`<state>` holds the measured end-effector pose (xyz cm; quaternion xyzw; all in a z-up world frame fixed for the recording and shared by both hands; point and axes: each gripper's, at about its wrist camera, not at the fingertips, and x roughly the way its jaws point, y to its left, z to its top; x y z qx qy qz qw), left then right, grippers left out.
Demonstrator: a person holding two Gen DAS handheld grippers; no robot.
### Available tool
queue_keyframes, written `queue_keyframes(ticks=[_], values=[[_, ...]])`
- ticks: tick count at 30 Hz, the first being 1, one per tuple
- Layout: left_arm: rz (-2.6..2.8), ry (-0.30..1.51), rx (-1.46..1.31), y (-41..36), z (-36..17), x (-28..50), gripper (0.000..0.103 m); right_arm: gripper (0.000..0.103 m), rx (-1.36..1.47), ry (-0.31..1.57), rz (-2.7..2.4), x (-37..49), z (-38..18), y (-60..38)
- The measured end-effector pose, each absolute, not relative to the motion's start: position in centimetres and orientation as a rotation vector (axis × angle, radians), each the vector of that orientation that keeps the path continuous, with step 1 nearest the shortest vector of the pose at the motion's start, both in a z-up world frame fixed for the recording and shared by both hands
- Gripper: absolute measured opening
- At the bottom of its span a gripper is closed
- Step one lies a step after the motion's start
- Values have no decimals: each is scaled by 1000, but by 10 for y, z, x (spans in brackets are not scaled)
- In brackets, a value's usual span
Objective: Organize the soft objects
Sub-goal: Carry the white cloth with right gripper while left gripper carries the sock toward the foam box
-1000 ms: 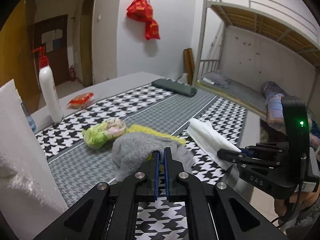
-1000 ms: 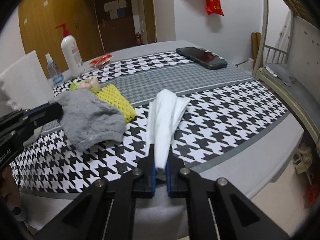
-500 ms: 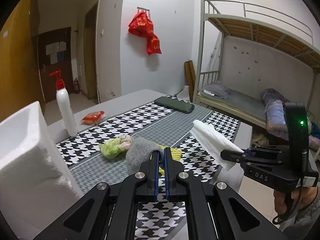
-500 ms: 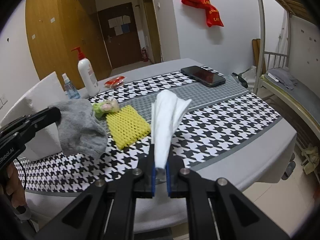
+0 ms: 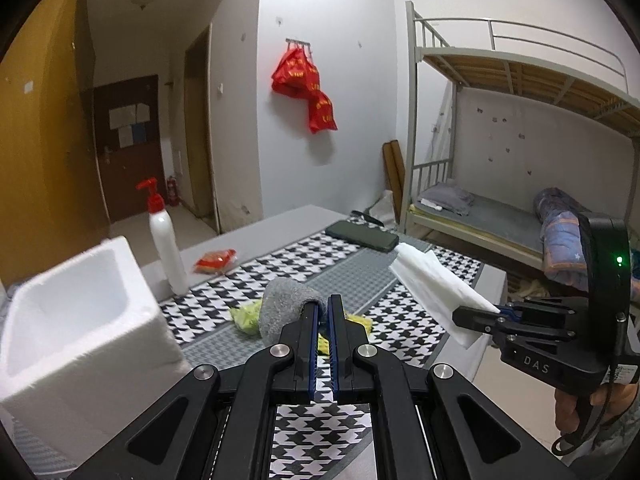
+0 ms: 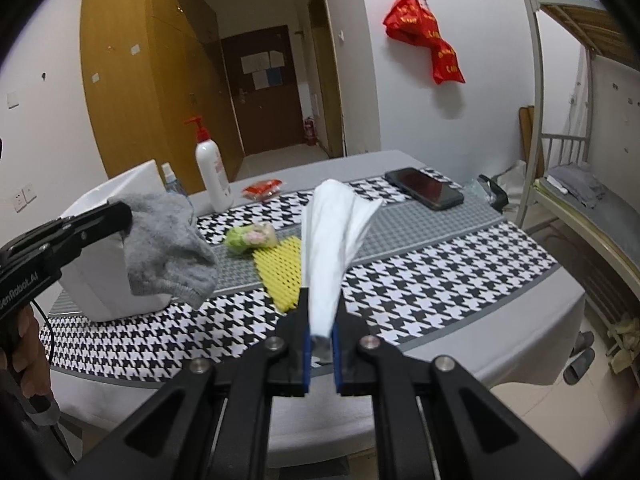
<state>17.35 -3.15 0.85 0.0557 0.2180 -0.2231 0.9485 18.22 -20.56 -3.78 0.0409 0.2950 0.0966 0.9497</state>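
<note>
My left gripper (image 5: 323,306) is shut on a grey sock (image 5: 282,308), which hangs in the air above the table; from the right wrist view the sock (image 6: 168,250) droops beside the white foam box (image 6: 108,280). My right gripper (image 6: 320,320) is shut on a folded white cloth (image 6: 332,240) and holds it raised; it also shows in the left wrist view (image 5: 432,284). A yellow foam net (image 6: 282,270) and a green-wrapped soft item (image 6: 250,238) lie on the houndstooth table runner (image 6: 420,280).
The open white foam box (image 5: 76,320) stands at the table's left end. A white pump bottle (image 6: 212,178), a small spray bottle (image 6: 170,178), a red packet (image 6: 262,190) and a black phone (image 6: 424,188) sit toward the far side. A bunk bed (image 5: 500,216) stands to the right.
Both grippers have risen and pulled back from the table, lifting the grey sock and the white cloth clear of it. The foam net and green item stay where they lay.
</note>
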Motion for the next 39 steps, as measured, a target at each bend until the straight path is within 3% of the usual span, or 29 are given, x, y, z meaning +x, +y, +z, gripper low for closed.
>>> queue_keyframes(ticks=[25, 39], values=[[-269, 337, 11, 46, 51, 122, 5, 11, 13, 471, 398, 162, 10, -151], [-118, 317, -20, 94, 49, 99, 5, 11, -32, 452, 527, 170, 18, -96]])
